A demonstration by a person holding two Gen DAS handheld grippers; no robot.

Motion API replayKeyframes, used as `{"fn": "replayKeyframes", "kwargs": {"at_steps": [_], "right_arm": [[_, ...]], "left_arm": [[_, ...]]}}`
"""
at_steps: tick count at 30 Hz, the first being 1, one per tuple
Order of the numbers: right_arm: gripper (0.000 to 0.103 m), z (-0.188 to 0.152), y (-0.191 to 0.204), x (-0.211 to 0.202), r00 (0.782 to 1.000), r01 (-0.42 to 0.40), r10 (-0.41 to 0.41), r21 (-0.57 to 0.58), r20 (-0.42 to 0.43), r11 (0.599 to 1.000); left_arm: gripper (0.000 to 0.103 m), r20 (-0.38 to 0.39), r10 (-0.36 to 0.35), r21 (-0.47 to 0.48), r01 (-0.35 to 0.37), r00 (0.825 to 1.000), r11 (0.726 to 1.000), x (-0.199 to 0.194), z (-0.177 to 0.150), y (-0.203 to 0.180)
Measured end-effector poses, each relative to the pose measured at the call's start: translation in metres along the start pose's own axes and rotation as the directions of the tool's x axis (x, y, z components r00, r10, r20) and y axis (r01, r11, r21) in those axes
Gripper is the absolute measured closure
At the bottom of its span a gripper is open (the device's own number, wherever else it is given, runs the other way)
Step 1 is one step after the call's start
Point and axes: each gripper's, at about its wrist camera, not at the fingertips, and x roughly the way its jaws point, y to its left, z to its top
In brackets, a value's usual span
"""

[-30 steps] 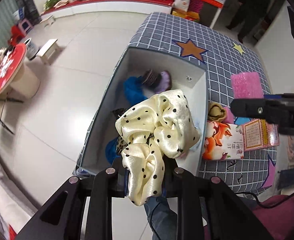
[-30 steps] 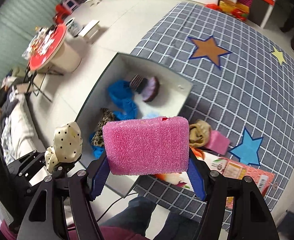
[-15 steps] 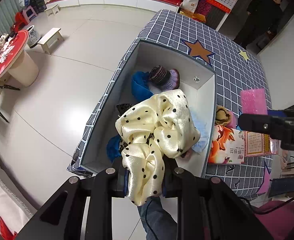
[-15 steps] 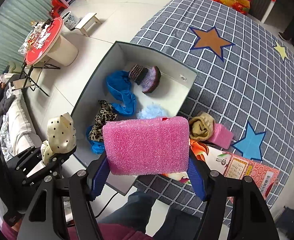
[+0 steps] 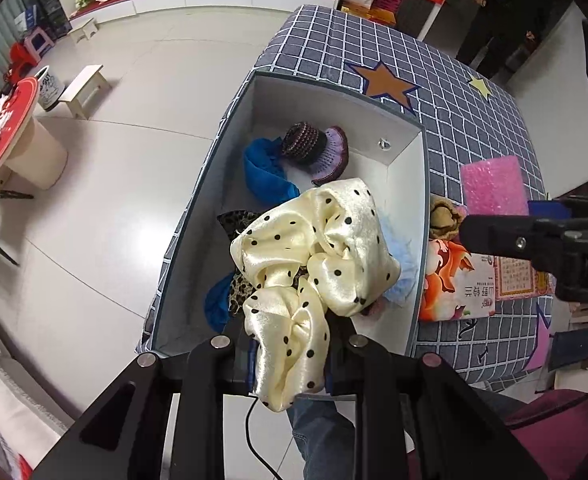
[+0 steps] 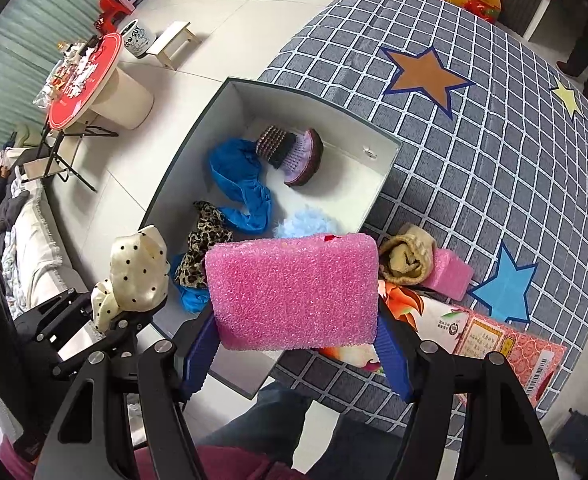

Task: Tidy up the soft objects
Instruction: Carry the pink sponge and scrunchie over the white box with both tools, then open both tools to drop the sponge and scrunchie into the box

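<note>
My left gripper is shut on a cream polka-dot scrunchie, held above the near end of an open grey box; both also show in the right wrist view, the scrunchie left of the box. My right gripper is shut on a pink foam block, held above the box's near right edge; the block also shows in the left wrist view. In the box lie a blue cloth, a purple knitted hat, a leopard scrunchie and a light blue puff.
On the checked tablecloth right of the box lie a tan rolled sock, a small pink foam block, a printed packet and a red packet. A red round table and stool stand on the floor at left.
Both grippers have moved forward over the box with their loads; the box and its contents look closer and larger. Both grips are unchanged.
</note>
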Motion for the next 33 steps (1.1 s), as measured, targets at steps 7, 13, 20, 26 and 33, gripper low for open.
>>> {"fn": "replayKeyframes", "kwargs": {"at_steps": [7, 13, 20, 26, 33], "right_arm": [[0.032, 0.005, 0.001, 0.002, 1.000, 0.002, -0.002, -0.001, -0.003, 1.000], [0.032, 0.008, 0.003, 0.002, 1.000, 0.004, -0.004, -0.010, 0.000, 1.000], [0.032, 0.008, 0.001, 0.005, 1.000, 0.004, -0.004, -0.005, -0.012, 1.000], [0.032, 0.009, 0.001, 0.005, 1.000, 0.002, -0.002, -0.005, -0.015, 1.000], [0.032, 0.009, 0.002, 0.007, 1.000, -0.003, 0.003, -0.008, -0.021, 1.000]], "left_arm": [[0.077, -0.014, 0.019, 0.003, -0.019, 1.000, 1.000, 0.005, 0.004, 0.000], [0.077, -0.025, 0.029, 0.000, -0.029, 0.999, 1.000, 0.009, 0.005, 0.000], [0.077, -0.036, 0.032, -0.007, -0.032, 0.999, 0.999, 0.012, 0.006, 0.001], [0.077, -0.038, 0.032, -0.006, -0.033, 0.999, 0.999, 0.013, 0.006, 0.002], [0.077, -0.047, 0.032, 0.001, -0.032, 0.998, 0.999, 0.015, 0.006, 0.000]]}}
